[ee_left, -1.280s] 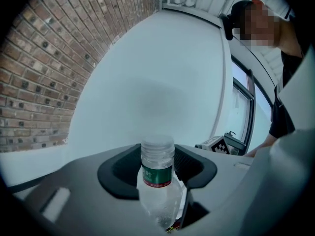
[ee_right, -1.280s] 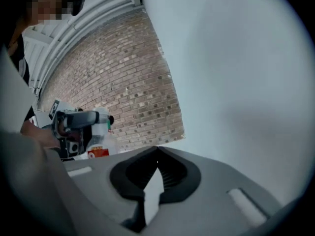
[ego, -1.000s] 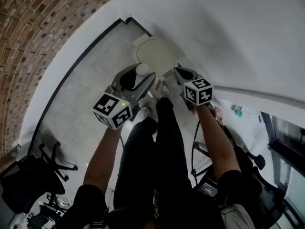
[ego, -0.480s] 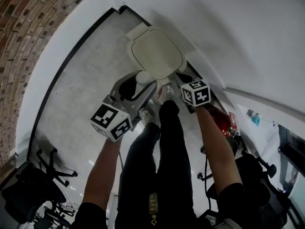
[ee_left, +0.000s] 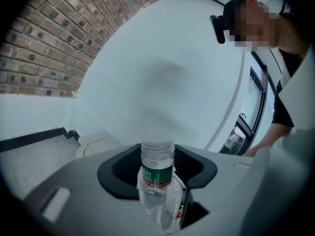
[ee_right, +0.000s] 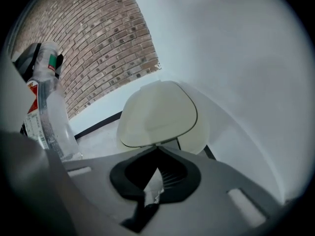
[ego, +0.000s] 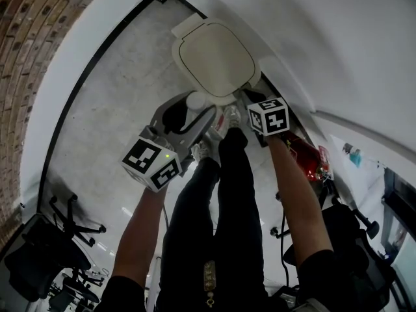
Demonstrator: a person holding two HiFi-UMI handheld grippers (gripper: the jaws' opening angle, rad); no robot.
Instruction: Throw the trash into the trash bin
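The trash bin (ego: 216,60), cream-coloured with its lid down flat, stands on the pale floor (ego: 117,109) against the foot of the white wall (ego: 312,38), and both grippers hang just short of it on the person's side. The left gripper (ego: 188,112) sits just in front of the bin's near edge, to that edge's left in the head view. Its fingers stand partway apart and clasp a clear plastic bottle (ee_left: 157,181) by its body. The green-and-red label band and the bottle's top rise past the dark finger pads, and in the left gripper view the bin shows low and to the left beyond them. The right gripper (ee_right: 156,176) is at the bin's near right corner and tilts down at the lid. Its fingers are drawn almost together, pinching a thin, crumpled silvery scrap (ee_right: 151,187) that pokes up between the pads, with the bin's lid filling the view right behind it. The person's black-clad legs (ego: 221,200) stand between the two arms, the light shoes (ego: 231,117) close to the front of the bin. A brick wall (ee_right: 98,48) runs off on the bin's left side. A red object (ego: 305,156), too small to identify, lies on the floor to the bin's right. A black office chair (ego: 45,246) stands well away from the bin, behind the person's left side.
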